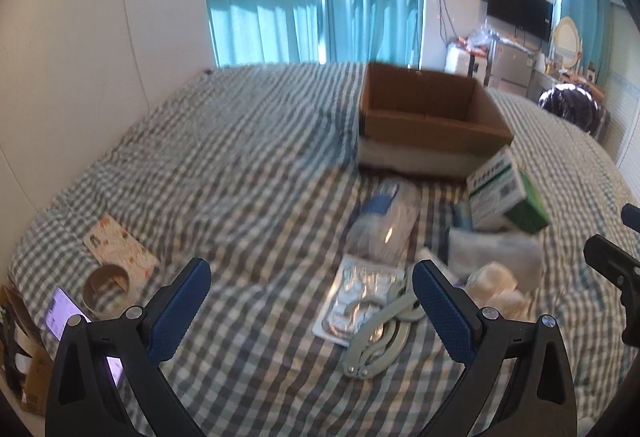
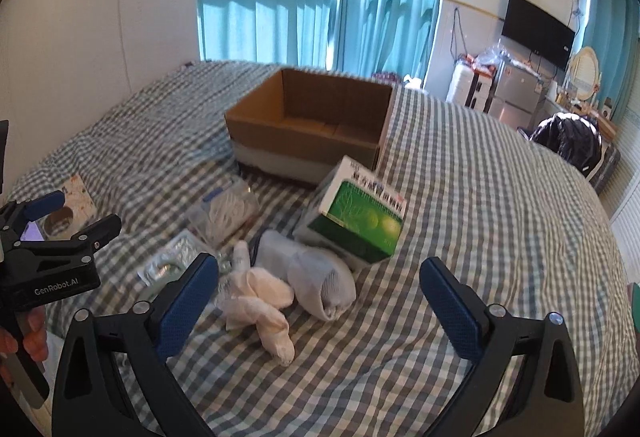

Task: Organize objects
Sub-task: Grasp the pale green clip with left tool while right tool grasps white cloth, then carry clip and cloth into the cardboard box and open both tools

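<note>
A bed (image 2: 460, 197) covered in grey-and-white checked cloth is seen from two pairs of tongs, both spread wide and holding nothing: the left tongs (image 1: 311, 293) and the right tongs (image 2: 320, 291). One open cardboard box (image 2: 308, 125), seemingly empty, is placed at twelve o'clock on the bed. Just before it, one green-and-white medicine box (image 2: 356, 221) is tilted against a pile. Two bundles of white socks (image 2: 288, 285) are lain at the centre, touching each other. At ten o'clock from them, one clear tub of cotton swabs (image 2: 224, 211) and one foil blister pack (image 2: 168, 257) are seen. One pair of metal pliers (image 1: 380, 337) is rested partly on the blister pack. Far off at nine o'clock, one tape roll (image 1: 106, 283), one patterned card (image 1: 120, 249) and one lit phone (image 1: 64, 317) are gathered.
</note>
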Demonstrator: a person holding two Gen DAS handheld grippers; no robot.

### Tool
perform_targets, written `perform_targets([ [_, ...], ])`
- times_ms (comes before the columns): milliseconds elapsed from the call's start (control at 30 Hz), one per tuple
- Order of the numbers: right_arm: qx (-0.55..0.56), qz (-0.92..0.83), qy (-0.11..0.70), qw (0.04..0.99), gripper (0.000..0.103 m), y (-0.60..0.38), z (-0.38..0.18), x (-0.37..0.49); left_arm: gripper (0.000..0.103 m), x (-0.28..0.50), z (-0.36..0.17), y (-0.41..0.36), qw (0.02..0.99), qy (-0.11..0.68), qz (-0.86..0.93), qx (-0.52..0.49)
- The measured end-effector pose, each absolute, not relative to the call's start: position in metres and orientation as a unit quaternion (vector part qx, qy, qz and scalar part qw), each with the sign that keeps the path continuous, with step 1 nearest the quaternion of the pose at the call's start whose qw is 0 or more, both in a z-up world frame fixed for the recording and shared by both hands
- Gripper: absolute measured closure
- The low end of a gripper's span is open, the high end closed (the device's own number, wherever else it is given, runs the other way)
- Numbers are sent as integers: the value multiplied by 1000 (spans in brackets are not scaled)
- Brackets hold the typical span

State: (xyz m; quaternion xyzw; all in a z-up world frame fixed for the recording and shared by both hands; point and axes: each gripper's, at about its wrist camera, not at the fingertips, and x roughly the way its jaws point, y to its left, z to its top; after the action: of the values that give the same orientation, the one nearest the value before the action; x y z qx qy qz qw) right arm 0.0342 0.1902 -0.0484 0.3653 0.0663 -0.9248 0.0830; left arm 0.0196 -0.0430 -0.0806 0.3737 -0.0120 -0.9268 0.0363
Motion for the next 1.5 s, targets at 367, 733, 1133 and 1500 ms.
perform_targets([
  [367, 460, -877, 80, 117, 16, 177, -116, 15, 5, 19, -153, -25, 3, -37, -889, 455],
  [733, 517, -838, 90, 152, 74, 165, -154, 8, 34, 15, -179, 0, -64, -46, -873, 481],
  [1133, 497, -846, 95, 168, 92, 157, -134, 17, 91, 29, -161, -15, -106, 1, -871, 480],
  [1500, 465, -867, 91, 157, 92, 163, -105, 33, 92, 48, -133, -19, -118, 2, -879, 461],
])
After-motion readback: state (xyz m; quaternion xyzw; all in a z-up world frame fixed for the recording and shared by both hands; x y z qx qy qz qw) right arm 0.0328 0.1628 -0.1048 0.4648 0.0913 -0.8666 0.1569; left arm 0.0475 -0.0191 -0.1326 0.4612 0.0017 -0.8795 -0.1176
